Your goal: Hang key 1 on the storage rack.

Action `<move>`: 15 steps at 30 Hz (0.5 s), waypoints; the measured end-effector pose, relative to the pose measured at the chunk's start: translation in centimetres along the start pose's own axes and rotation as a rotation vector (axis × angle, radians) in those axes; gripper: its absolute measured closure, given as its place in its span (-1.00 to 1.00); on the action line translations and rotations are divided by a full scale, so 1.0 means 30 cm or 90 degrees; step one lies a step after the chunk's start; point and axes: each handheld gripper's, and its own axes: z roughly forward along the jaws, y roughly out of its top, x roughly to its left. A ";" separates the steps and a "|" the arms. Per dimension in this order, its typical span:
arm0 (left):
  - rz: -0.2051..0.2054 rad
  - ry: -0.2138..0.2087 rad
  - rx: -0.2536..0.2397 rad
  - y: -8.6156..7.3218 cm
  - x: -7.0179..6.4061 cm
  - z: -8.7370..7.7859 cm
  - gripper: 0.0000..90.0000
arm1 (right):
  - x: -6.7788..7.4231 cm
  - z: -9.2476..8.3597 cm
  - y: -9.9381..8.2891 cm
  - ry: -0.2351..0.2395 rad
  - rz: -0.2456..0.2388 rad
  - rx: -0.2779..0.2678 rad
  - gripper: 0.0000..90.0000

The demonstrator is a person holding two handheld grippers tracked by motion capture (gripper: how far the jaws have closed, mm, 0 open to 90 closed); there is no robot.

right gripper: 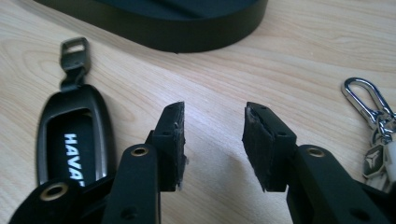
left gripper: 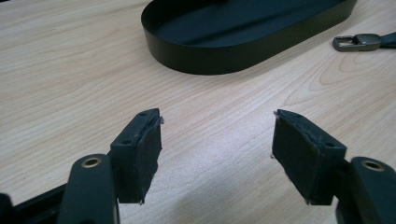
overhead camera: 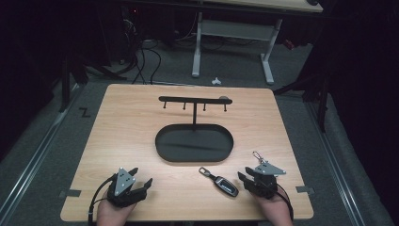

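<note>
- The left tongs (overhead camera: 141,184) rest near the front left corner of the bench (overhead camera: 122,122), held in a hand (overhead camera: 110,213) that comes in over the front edge. Their jaws stand wide apart with only bare wood between them.
- The right tongs (overhead camera: 244,178) sit near the front right corner, in the other hand (overhead camera: 276,211). Their jaws are partly open and hold nothing; the pads (right gripper: 172,140) have only bench top between them.
- A black key fob (overhead camera: 225,185) with a metal loop at its far end lies flat on the bench near the front edge, just left of the right tongs and apart from them.
- A set of keys on a silver clip (overhead camera: 258,157) lies just beyond the right tongs, toward the right edge.
- A black oval tray (overhead camera: 162,141) stands at the middle of the bench, with a post rising from its far rim to a hook bar (overhead camera: 188,99).
</note>
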 end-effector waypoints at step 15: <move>-0.003 -0.017 0.002 -0.001 -0.008 0.002 -0.26 | -0.012 0.021 0.073 0.028 -0.008 0.160 0.15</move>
